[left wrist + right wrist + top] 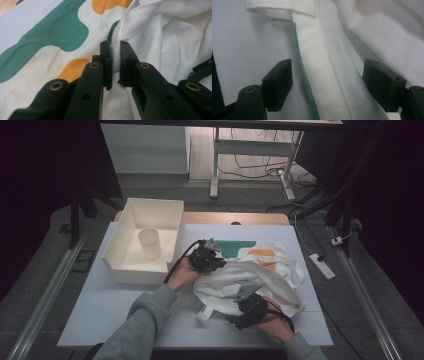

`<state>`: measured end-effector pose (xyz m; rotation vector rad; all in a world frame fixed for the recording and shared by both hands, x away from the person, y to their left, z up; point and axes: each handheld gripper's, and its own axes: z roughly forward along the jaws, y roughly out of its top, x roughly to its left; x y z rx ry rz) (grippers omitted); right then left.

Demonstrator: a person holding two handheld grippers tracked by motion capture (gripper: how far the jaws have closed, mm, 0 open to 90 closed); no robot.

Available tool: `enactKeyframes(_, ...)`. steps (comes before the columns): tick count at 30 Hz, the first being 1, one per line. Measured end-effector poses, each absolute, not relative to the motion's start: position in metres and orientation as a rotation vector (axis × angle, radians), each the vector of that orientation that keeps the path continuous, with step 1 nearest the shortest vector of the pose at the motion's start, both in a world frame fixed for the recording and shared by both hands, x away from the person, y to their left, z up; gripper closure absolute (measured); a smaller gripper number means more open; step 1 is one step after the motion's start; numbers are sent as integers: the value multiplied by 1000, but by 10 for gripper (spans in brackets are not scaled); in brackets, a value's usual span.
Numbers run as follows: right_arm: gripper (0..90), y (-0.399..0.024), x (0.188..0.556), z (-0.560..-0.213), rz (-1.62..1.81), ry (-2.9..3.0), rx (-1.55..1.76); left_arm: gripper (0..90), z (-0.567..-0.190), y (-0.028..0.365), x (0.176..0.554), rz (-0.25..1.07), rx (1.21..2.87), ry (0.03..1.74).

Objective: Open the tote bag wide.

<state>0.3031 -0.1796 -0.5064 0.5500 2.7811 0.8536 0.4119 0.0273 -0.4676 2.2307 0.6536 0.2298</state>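
Jaws of the left gripper (114,62) pinch a fold of the bag (250,275); right gripper (329,85) jaws gape astride its strap (324,75). Light, limp, crumpling cloth; the flat stitched strap looks the surest hold.

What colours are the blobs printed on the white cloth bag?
Green and orange blobs on the white cloth bag, clearest in the left gripper view.

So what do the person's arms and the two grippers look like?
Grey sweatshirt sleeves cover both forearms. Each hand carries a black two-jaw gripper: the left gripper has brass-coloured rivets and a black cable; the right gripper has blocky black pads, and a grey three-cornered plate on top.
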Motion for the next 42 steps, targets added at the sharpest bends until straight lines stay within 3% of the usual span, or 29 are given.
enactKeyframes(5, 286, -182, 304, -511, 770, 2736, 534, 824, -467, 28, 412, 231, 2227, 654)
enactKeyframes(13, 543, -190, 308, -505, 768, 2670, 560, 824, -468, 27, 412, 228, 2227, 657)
enactKeyframes(24, 741, -196, 310, -500, 797, 2653, 583, 823, -468, 28, 412, 236, 2225, 663)
enactKeyframes(42, 787, -204, 292, -485, 945, 2761, 561, 821, -462, 37, 412, 247, 2160, 708)
